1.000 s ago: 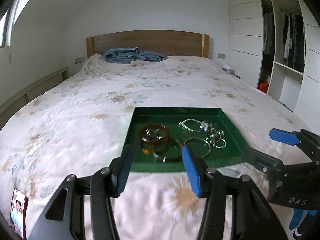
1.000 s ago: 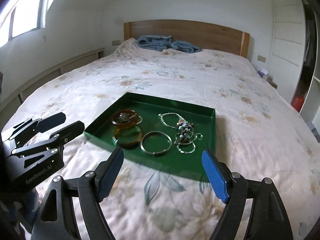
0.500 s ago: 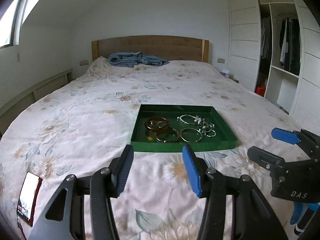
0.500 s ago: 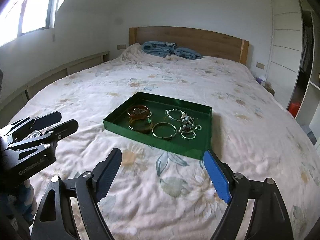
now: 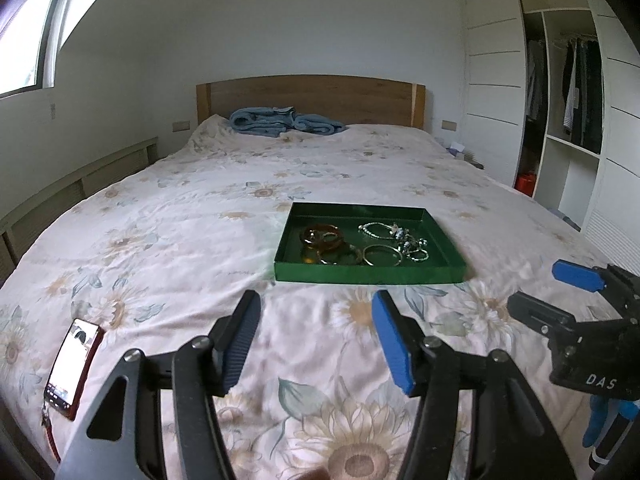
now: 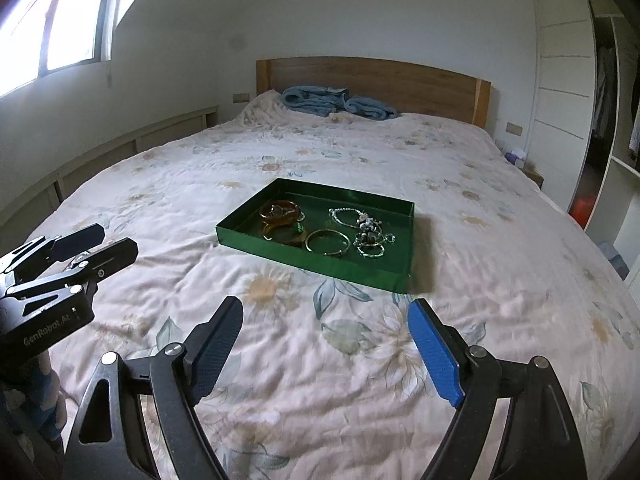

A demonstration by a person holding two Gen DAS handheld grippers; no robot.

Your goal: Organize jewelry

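Both grippers empty, well short of the tray.

Your left gripper [image 5: 314, 338] has just been opening, with nothing between its jaws; your right gripper [image 6: 326, 350] stands wide apart and empty too. The green tray [image 5: 452, 246] sits mid-frame on the bed [image 5: 180, 220], holding amber bangles [image 5: 322, 236] on its left, a metal bangle [image 5: 382, 256] in the middle and a tangle of chains [image 5: 404, 238] on its right. This looks like a pause between picks, or the job's end. If more sorting remains, you must close in on the tray and single out one piece.
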